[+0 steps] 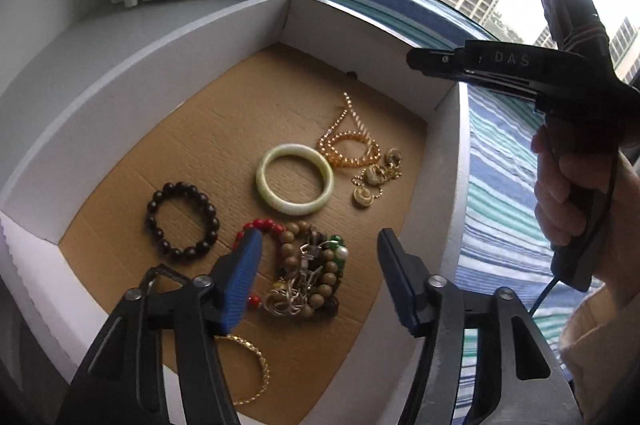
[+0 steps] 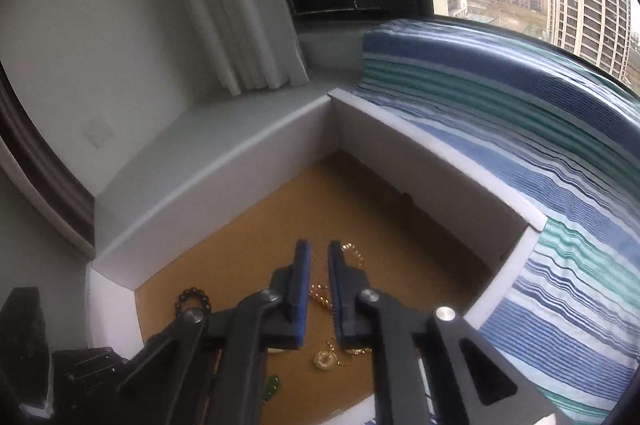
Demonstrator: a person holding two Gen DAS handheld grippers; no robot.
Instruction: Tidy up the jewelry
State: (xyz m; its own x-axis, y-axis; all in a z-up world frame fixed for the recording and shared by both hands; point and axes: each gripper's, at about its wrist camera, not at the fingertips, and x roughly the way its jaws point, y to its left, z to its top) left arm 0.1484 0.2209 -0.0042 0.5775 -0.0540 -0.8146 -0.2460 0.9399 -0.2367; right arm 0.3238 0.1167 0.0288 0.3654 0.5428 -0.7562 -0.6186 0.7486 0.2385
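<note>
- Left gripper: jaws spread wide above the brown cardboard floor of the box, nothing pressed between its blue pads; a mixed heap of beads and chain lies below the gap.
- Dark bead bracelet: a closed ring on the floor, left of the heap and apart from it.
- Red beads: a strand partly hidden behind the left finger, running into the heap.
- Gold bangle: near the lower edge, half covered by the left finger's frame.
- Pale green bangle: flat on the floor at centre, clear of the other pieces.
- Gold chain: coiled just right of the green bangle, with small cream-coloured charms beside it.
- Right gripper: jaws almost closed with a thin gap left, nothing clamped; it hangs over the gold chain in the wrist view, and a hand holds its grip at the right.
- Striped cloth: blue, green and white, beneath and right of the box.
</note>
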